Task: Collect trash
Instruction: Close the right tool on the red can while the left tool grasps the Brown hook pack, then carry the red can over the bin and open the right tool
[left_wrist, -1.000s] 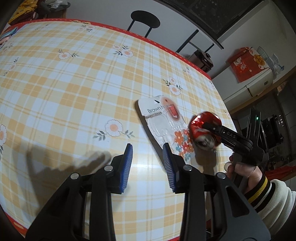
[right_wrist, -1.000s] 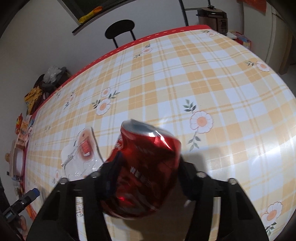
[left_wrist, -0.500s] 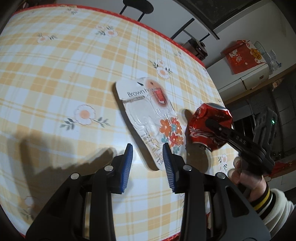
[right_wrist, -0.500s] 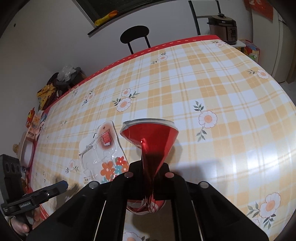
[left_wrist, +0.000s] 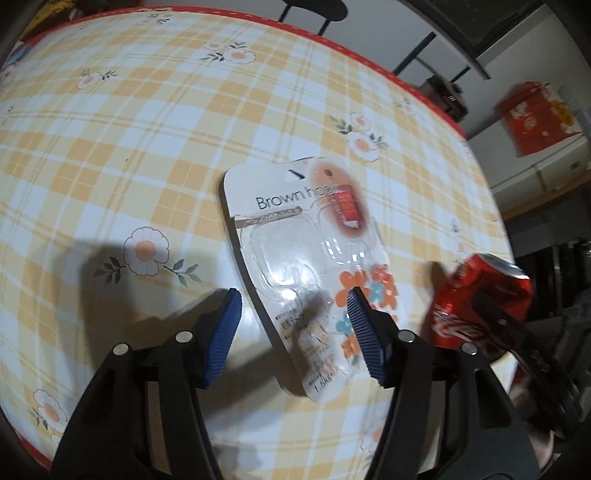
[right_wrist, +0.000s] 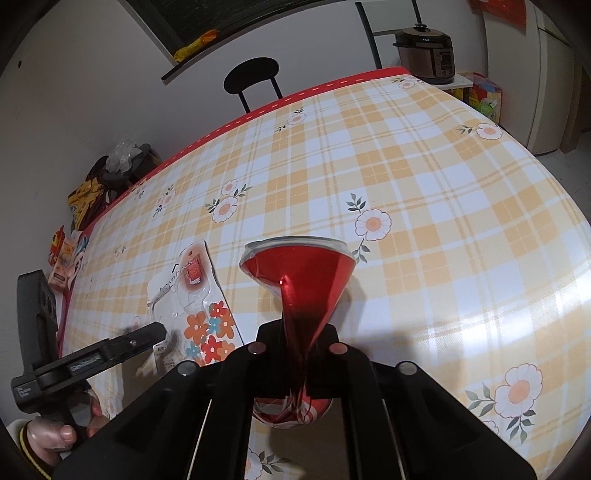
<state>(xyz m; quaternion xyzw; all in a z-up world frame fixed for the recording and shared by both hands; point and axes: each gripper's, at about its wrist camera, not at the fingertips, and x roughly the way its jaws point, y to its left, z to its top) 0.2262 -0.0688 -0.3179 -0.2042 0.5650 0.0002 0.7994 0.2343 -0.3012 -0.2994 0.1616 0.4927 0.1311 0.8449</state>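
Observation:
An empty "Brown hook" blister pack (left_wrist: 303, 254) lies flat on the yellow checked tablecloth (left_wrist: 110, 147). My left gripper (left_wrist: 295, 328) hovers just over the pack's near end. Its blue pads (left_wrist: 227, 332) are opening, with the pack's lower part seen between them but not pressed. To the right, my right gripper (right_wrist: 297, 341) is shut on a crushed red cola can (right_wrist: 299, 280), squeezed flat at the middle and held above the cloth. The can (left_wrist: 480, 295) also shows at the right of the left wrist view. In the right wrist view the pack (right_wrist: 192, 295) lies left of the can.
A black chair (right_wrist: 251, 74) stands behind the far red table edge. A pressure cooker (right_wrist: 424, 51) sits on a stand at the back right. Snack boxes (right_wrist: 61, 258) and bags (right_wrist: 107, 177) crowd the table's left end.
The right gripper clamped the can flat and rose a little. The left gripper moved down over the blister pack, and its pads spread wider apart.

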